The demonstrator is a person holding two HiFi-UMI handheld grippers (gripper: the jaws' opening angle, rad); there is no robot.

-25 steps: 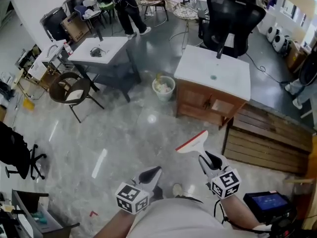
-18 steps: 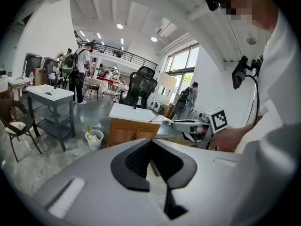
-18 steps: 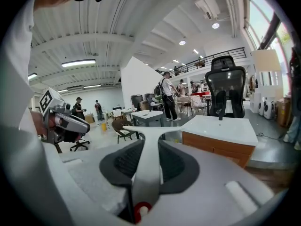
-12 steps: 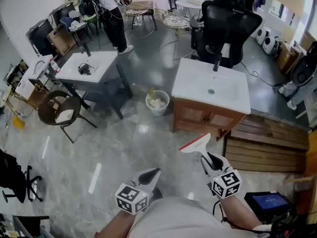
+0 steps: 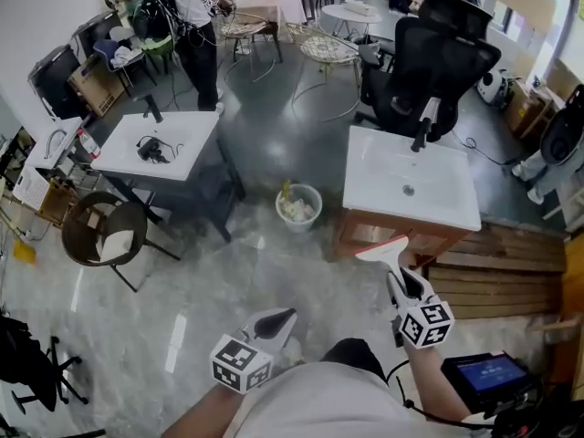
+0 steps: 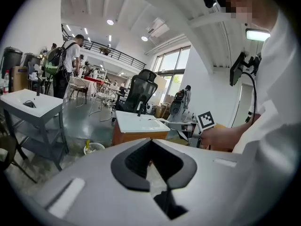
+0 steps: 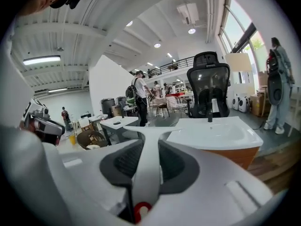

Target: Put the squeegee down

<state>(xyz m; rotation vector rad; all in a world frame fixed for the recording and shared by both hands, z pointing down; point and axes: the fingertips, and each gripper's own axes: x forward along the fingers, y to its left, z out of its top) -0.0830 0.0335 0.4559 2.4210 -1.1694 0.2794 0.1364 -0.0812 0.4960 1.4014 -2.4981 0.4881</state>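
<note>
The squeegee (image 5: pixel 385 250) has a white handle and a red-edged blade. My right gripper (image 5: pixel 402 284) is shut on its handle and holds it at the front edge of the white sink basin (image 5: pixel 365 203) on a wooden cabinet. In the right gripper view the handle (image 7: pixel 145 171) runs up between the dark pads, with the blade (image 7: pixel 153 131) crosswise in front of the basin (image 7: pixel 235 138). My left gripper (image 5: pixel 279 319) hangs lower left over the floor, shut with nothing in it. Its jaws (image 6: pixel 151 144) meet at the tips in the left gripper view.
A waste bin (image 5: pixel 299 206) stands left of the cabinet. A white table (image 5: pixel 187 158) and a brown chair (image 5: pixel 105 231) are further left. A black office chair (image 5: pixel 438 57) is behind the sink. Wooden pallets (image 5: pixel 511 267) lie to the right. A person (image 5: pixel 196 16) stands at the back.
Both grippers have been carried forward toward the sink cabinet. The squeegee's blade, earlier over bare floor, now reaches the cabinet's front edge. The grip on the handle is unchanged.
</note>
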